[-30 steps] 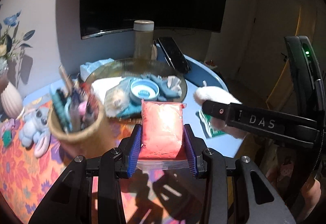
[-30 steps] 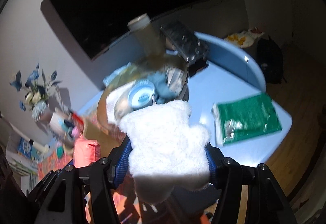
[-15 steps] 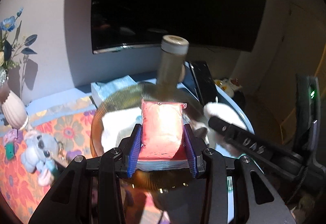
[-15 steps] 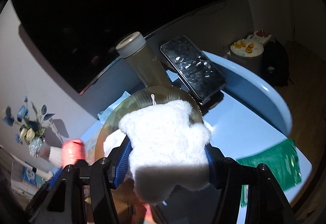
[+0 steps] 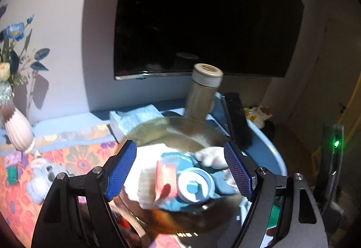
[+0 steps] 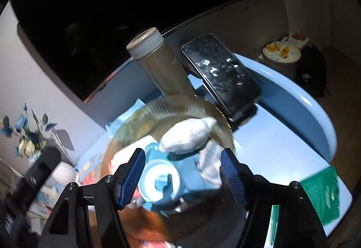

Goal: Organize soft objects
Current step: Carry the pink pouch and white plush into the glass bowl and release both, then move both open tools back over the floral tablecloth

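Note:
A ribbed amber glass bowl sits on the blue table and holds several soft things. My left gripper is open and empty above the bowl. The red pouch lies in the bowl beside a white cloth and a blue-and-white round toy. My right gripper is open and empty over the same bowl. The white fluffy plush lies in the bowl just beyond its fingers; it also shows in the left wrist view. The round toy sits between the right fingers.
A tan bottle and a propped phone stand behind the bowl. A tissue pack, a white vase and a grey plush are to the left on the floral mat. A green packet lies at the right.
Both grippers moved over the bowl and opened. The red pouch dropped from the left gripper and the white plush from the right gripper; both now lie in the bowl.

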`<state>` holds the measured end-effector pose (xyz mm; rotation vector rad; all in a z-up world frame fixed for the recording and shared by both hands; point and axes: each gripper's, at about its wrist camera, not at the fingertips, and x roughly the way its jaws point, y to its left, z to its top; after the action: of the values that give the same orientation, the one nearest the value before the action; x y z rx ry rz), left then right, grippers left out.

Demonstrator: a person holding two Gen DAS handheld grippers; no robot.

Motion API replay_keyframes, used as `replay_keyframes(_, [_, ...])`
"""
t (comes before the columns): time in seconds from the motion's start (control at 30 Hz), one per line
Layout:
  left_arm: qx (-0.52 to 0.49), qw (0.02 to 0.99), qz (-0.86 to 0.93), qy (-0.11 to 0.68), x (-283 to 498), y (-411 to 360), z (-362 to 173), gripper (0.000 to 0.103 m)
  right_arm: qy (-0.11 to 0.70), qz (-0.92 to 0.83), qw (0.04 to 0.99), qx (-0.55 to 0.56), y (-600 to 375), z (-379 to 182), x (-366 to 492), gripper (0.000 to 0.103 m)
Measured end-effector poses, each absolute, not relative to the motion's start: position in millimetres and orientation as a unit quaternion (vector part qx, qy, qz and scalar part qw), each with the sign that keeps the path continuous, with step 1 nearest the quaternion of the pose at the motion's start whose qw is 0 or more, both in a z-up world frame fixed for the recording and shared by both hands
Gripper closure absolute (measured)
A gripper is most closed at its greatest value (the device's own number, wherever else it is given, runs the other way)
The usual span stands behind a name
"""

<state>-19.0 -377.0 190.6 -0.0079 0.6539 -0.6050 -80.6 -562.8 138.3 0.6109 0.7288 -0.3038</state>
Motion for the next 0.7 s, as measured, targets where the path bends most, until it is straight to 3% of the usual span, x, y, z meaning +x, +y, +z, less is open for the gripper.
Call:
replay_keyframes(0.57, [0.04,0.908,-0.32,0.267,-129,-316,203,0.025,0.34,-0.203,0.908,0.134,-460,172,-183,0.035])
replay_keyframes(0.7, [0.029,0.915,-0.301,0.266,-141,-286,205,0.025,0.334,-0.193,0.916,0.113,-435,178,-193,0.024])
